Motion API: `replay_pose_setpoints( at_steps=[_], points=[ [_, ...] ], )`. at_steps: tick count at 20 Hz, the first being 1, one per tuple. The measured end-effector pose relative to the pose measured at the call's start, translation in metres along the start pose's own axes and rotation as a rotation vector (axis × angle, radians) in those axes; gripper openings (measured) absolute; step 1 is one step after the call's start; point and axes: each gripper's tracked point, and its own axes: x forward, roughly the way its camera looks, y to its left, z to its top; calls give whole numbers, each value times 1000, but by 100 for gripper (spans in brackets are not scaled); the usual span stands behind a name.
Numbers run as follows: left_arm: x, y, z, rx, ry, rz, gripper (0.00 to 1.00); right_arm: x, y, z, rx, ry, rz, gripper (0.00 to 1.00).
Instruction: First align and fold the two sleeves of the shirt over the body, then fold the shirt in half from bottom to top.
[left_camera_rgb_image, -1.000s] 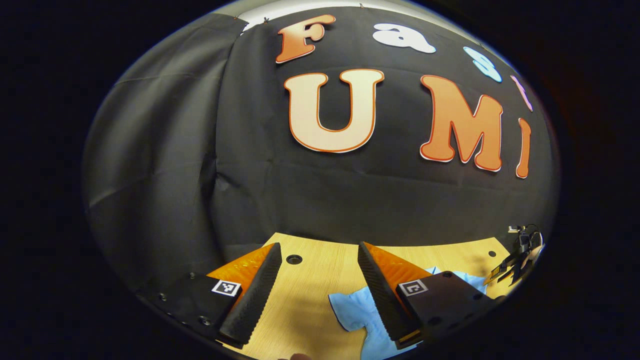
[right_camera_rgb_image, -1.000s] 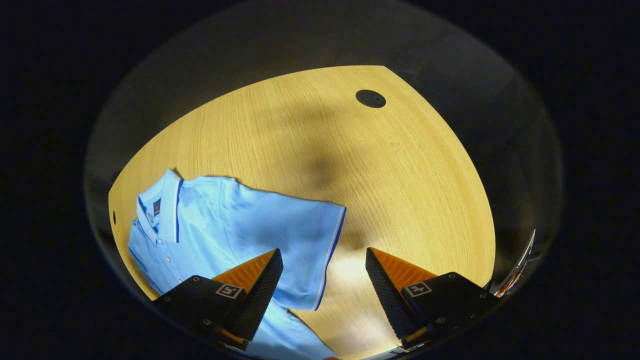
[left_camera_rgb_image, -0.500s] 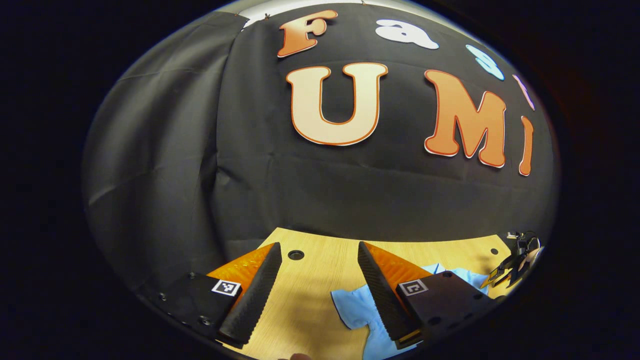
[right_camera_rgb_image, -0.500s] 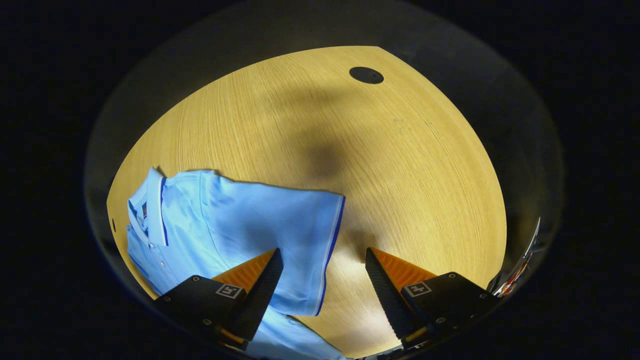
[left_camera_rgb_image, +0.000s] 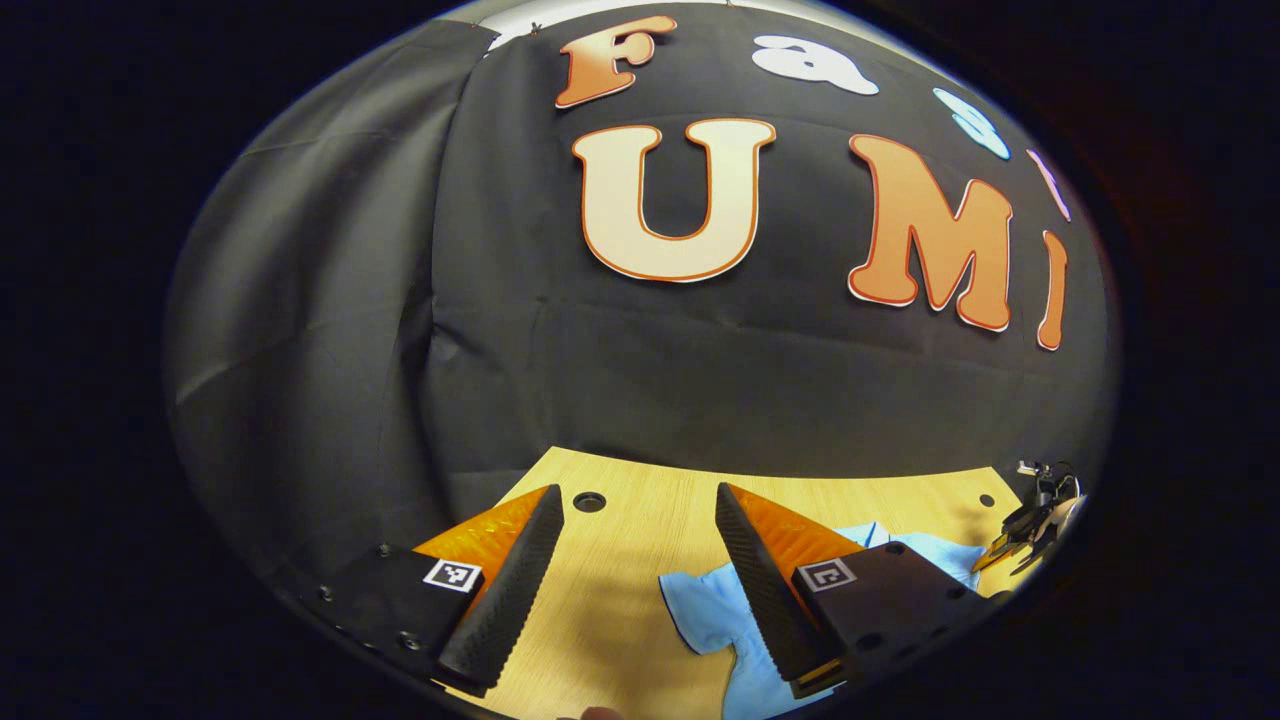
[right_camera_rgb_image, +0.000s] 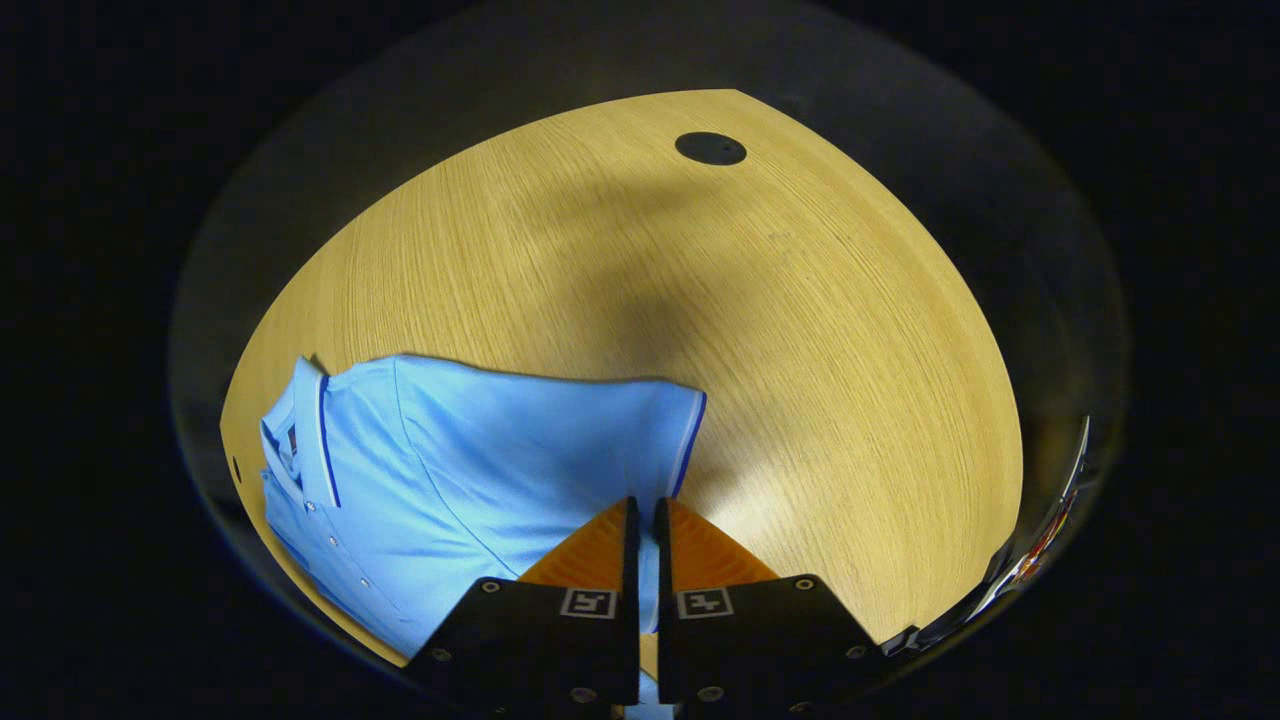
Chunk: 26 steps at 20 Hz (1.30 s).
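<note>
Right gripper (right_camera_rgb_image: 641, 520) fingers pinching shirt (right_camera_rgb_image: 480, 460) sleeve; left gripper (left_camera_rgb_image: 640, 570) fingers spread.

No readable text apart from the booth wall's letters.

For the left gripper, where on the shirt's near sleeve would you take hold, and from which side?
Probably the sleeve at its loose outer edge, approached from the bare table side. It lies flat beside the open left gripper, so one finger could slide under.
</note>
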Motion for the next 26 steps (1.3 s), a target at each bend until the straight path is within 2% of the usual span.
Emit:
replay_pose_setpoints(
  at_steps=[2,5,12,19,26],
  points=[
    [-1,3,0,2,0,2,99,-4,3,-1,-13,-12,-4,3],
    [-5,13,-1,-5,-2,8,99,-28,17,13,-85,-108,-12,2],
    [-8,42,-3,-1,-7,36,100,-93,77,21,-157,-197,88,1],
    [-12,63,-8,-13,-9,31,99,-130,159,-15,-262,-213,202,0],
    [-12,97,-19,-8,9,51,100,-122,230,-60,-353,-165,294,2]
  ],
)
